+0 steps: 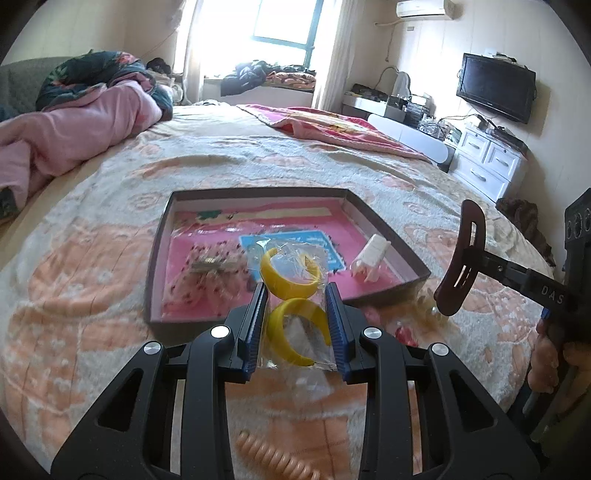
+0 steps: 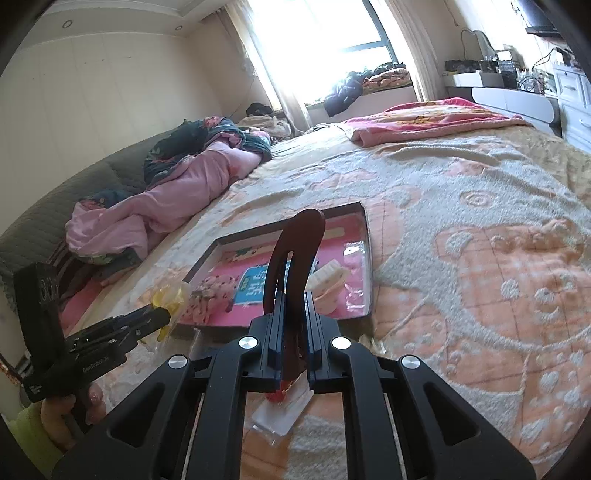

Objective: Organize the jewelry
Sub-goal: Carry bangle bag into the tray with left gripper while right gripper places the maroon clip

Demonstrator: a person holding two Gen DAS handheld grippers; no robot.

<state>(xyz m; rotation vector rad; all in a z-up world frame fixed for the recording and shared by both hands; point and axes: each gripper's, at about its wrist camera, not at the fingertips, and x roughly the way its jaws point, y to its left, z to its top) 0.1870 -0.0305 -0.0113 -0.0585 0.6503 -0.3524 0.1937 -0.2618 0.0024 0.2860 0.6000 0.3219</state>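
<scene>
the left gripper (image 1: 295, 291) pinches a clear packet of two yellow bangles (image 1: 293, 291), held above the near edge of the shallow box (image 1: 388, 236) on the bed (image 1: 110, 258). to its right, the right gripper (image 2: 293, 295) has its fingers pressed tight on a dark brown hair clip (image 2: 295, 251), upright just right of the box. a white comb (image 1: 371, 256) lies in the box's right part.

I see a wide bed (image 1: 258, 155) under a peach patterned blanket, a bright window (image 1: 284, 26) behind it, cream walls, a wall-mounted television (image 1: 495, 86) and white drawers (image 1: 487, 162) to the right.
</scene>
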